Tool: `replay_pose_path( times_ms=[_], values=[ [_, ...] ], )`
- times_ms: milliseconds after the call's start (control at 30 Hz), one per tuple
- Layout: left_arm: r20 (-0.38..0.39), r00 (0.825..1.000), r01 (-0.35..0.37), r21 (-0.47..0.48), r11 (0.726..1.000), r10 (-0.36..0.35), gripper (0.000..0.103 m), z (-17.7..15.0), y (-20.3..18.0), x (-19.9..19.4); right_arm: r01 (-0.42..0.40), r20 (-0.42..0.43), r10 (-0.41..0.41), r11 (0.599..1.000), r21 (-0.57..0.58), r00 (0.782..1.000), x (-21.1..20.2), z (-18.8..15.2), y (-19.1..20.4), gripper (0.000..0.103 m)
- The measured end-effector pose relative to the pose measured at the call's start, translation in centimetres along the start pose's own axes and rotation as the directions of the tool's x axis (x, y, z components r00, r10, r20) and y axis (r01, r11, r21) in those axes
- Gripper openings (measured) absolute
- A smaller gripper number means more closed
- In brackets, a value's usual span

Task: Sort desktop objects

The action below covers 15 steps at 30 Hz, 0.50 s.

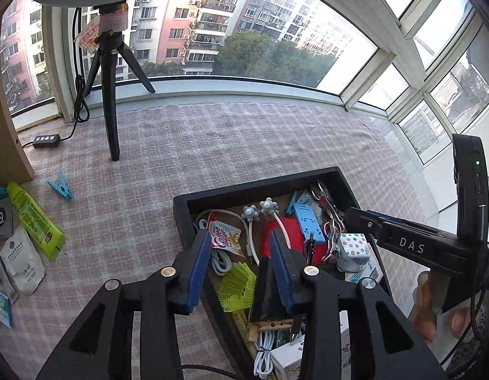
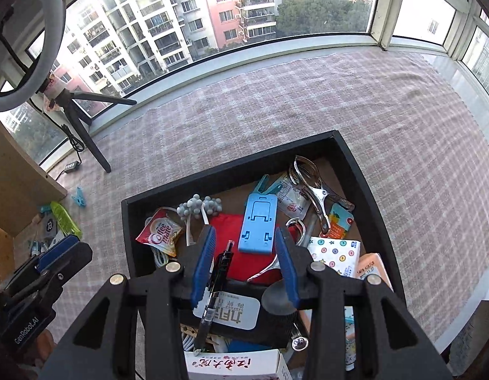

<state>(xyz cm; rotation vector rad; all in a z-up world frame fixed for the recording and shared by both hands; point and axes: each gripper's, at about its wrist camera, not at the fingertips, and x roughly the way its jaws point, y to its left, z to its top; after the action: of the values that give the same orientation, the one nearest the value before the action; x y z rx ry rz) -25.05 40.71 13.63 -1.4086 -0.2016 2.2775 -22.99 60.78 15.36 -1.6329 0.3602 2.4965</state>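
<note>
A black open box (image 1: 260, 186) (image 2: 228, 167) on the checked cloth holds a heap of small items: a Coffee-mate sachet (image 2: 160, 234), a blue phone stand (image 2: 258, 224), a metal clamp (image 2: 311, 186), white cables (image 1: 220, 259) and a yellow mesh piece (image 1: 236, 285). My left gripper (image 1: 241, 243) hangs open over the box's left wall, nothing between its pads. Above the middle of the box my right gripper (image 2: 244, 237) is open. A black pen (image 2: 217, 272) lies beneath it along the left pad, ungripped. Each gripper shows at the edge of the other's view.
On the cloth left of the box lie a blue clothes peg (image 1: 61, 186), a green tube (image 1: 35, 221) and a white sachet (image 1: 22, 259). A black tripod (image 1: 111, 95) with a ring light stands at the back left by a wooden shelf (image 1: 6, 126). Windows run behind.
</note>
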Motion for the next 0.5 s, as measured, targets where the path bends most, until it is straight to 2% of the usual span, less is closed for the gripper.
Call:
replay_pose_path(
  times_ms=[133,267,500],
  values=[
    [0.016,0.999,-0.041,-0.016,0.999,0.042,0.035,-0.6,2.1,-1.1,-0.031,-0.009,0.031,0.999,-0.041,0.999,0.3,-0.2,2.2,0.038],
    [0.018,0.996,-0.086,-0.072,0.994,0.087,0.035,-1.4,5.6,-2.3,-0.075,-0.030,0.073,0.992,-0.099,0.997,1.0,-0.3,5.2,0.038],
    [0.009,0.984,-0.175,-0.204,0.963,0.180,0.035,-3.3,13.1,-4.2,-0.153,-0.058,0.144,0.964,-0.220,0.988,1.8,-1.3,11.6,0.038]
  ],
)
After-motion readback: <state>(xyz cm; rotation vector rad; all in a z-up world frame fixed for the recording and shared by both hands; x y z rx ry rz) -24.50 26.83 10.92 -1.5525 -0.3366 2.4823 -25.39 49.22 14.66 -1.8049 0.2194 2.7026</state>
